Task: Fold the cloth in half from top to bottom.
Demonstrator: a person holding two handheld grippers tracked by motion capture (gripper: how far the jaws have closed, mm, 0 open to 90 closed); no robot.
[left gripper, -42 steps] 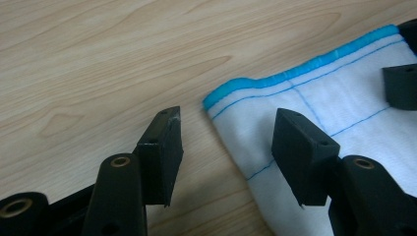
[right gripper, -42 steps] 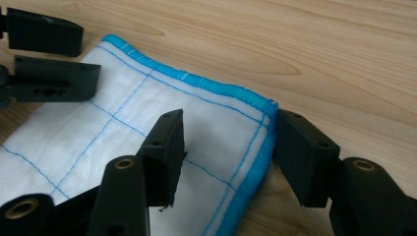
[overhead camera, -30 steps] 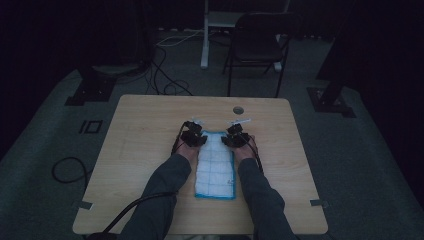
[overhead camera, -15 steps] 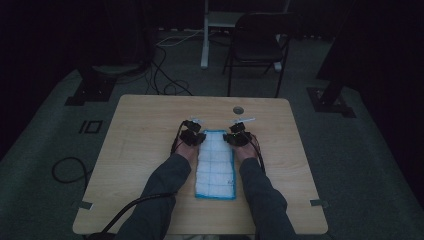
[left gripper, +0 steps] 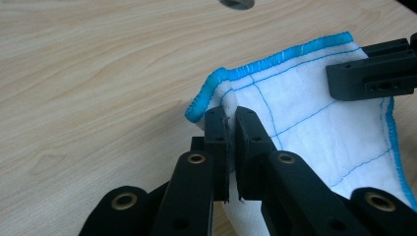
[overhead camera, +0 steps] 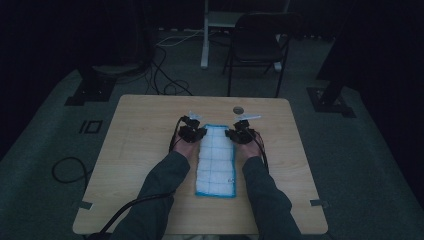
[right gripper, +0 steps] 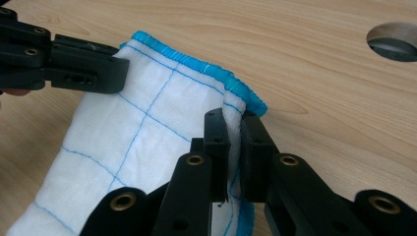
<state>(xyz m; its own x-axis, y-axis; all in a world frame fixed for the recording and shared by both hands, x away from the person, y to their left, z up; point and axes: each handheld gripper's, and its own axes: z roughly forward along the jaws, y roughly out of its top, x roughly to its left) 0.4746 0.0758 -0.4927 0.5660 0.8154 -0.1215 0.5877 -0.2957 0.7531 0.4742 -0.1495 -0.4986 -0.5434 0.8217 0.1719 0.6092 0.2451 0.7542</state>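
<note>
A white cloth (overhead camera: 216,160) with a blue hem and thin blue grid lines lies lengthwise on the wooden table (overhead camera: 140,150). My left gripper (overhead camera: 196,132) is shut on the cloth's far left corner (left gripper: 216,105), pinching a fold between its jaws. My right gripper (overhead camera: 234,134) is shut on the far right corner (right gripper: 238,101) in the same way. Both corners are lifted slightly off the table. In the left gripper view the other gripper (left gripper: 378,73) reaches in from the right; in the right gripper view the other gripper (right gripper: 69,64) reaches in from the left.
A round cable hole (overhead camera: 238,109) sits in the table just beyond the cloth. A dark chair (overhead camera: 257,45) stands behind the table, with cables on the floor (overhead camera: 165,80) and stand bases at both sides.
Both grippers and the cloth's far edge sit slightly farther forward than a second ago; the cloth looks stretched longer on the table.
</note>
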